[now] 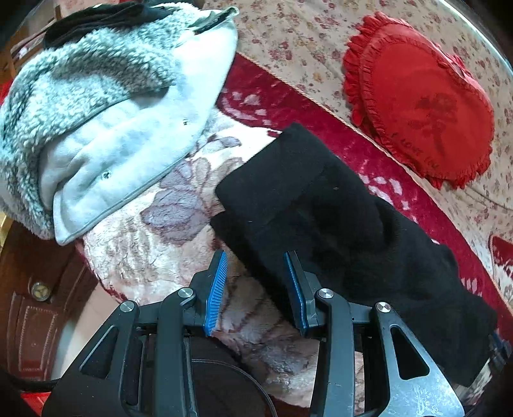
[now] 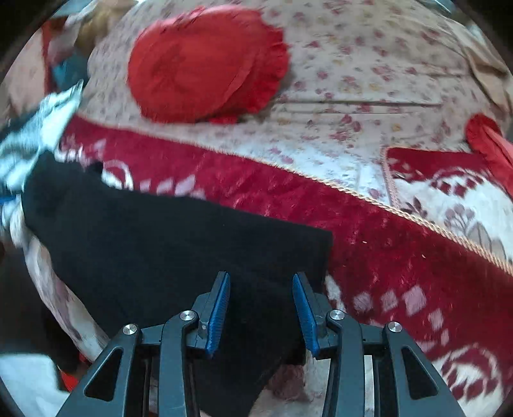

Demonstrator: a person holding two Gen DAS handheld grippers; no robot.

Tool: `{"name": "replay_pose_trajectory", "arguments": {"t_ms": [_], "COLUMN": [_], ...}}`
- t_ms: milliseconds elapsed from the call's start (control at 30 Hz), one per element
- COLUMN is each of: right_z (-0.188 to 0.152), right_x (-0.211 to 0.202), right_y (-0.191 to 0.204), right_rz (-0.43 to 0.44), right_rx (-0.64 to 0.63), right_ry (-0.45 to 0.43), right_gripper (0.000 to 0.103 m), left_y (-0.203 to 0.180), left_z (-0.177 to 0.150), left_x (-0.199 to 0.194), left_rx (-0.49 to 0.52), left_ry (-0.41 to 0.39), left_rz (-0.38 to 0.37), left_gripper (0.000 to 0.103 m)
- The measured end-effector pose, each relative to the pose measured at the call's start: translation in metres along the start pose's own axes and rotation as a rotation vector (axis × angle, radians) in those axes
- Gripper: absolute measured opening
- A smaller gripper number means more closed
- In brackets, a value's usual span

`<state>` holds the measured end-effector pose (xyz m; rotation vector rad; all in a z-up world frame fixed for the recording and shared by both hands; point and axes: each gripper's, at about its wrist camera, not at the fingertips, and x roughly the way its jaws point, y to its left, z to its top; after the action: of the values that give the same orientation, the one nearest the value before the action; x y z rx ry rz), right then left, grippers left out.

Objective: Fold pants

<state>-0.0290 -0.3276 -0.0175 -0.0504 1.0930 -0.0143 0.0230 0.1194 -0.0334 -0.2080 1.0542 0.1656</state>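
Black, soft and fleecy, the pants (image 1: 336, 218) lie folded into a long strip across a plush blanket (image 1: 154, 243) that is cream with mauve flowers in the middle and deep red at its border. In the right wrist view the same pants (image 2: 154, 243) spread as one dark slab with a straight cut edge near the red border.

Left claw (image 1: 256, 285) is spread wide, blue ribbed pads apart, with nothing between them; its right finger sits over the edge of the pants and its left finger over bare blanket. Right claw (image 2: 261, 308) is also spread, hovering over the near part of the pants, with black cloth showing between the pads but not pinched.

One grey-and-white fleece jacket (image 1: 96, 106) with a pale lining lies bunched just beyond the pants, and a dark garment (image 1: 105, 19) rests on top of it. One red heart-shaped cushion (image 1: 420, 102) with a frilled edge sits well apart on a cream sheet (image 1: 304, 35) printed with small roses; faint writing on the cushion is too small to read. A second red frilled item (image 2: 490, 141) shows at the right edge of the right wrist view. The right wrist view is motion-blurred.

Below the blanket's left side, brown wooden furniture (image 1: 35, 308) with a round metal fitting is visible.
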Motion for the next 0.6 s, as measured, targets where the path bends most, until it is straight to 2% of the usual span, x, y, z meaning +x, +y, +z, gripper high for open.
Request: {"name": "replay_pose_trajectory", "arguments": {"t_ms": [67, 200, 367, 400, 467, 500, 600], "right_z": [-0.003, -0.001, 0.009, 0.01, 0.006, 0.002, -0.002], "right_x": [0.007, 0.01, 0.019, 0.019, 0.018, 0.017, 0.005], "right_y": [-0.003, -0.003, -0.012, -0.013, -0.009, -0.003, 0.018], "right_rz": [0.045, 0.077, 0.16, 0.17, 0.202, 0.198, 0.087], "right_rx": [-0.034, -0.141, -0.2, -0.187, -0.16, -0.169, -0.263], "right_ry": [0.037, 0.061, 0.139, 0.148, 0.145, 0.14, 0.11], "right_gripper": [0.04, 0.04, 0.042, 0.04, 0.014, 0.012, 0.009], "left_y": [0.004, 0.005, -0.002, -0.002, -0.004, -0.005, -0.007], "left_z": [-0.001, -0.003, -0.006, -0.007, -0.007, -0.007, -0.004], "left_x": [0.001, 0.002, 0.0, -0.001, -0.001, 0.0, 0.001], "left_rx": [-0.017, -0.011, -0.001, 0.002, 0.006, 0.007, 0.004], "left_ry": [0.007, 0.019, 0.018, 0.016, 0.013, 0.014, 0.022], "left_rz": [-0.001, 0.004, -0.005, -0.005, -0.002, 0.001, 0.001], "left_gripper": [0.036, 0.036, 0.036, 0.036, 0.036, 0.036, 0.036]}}
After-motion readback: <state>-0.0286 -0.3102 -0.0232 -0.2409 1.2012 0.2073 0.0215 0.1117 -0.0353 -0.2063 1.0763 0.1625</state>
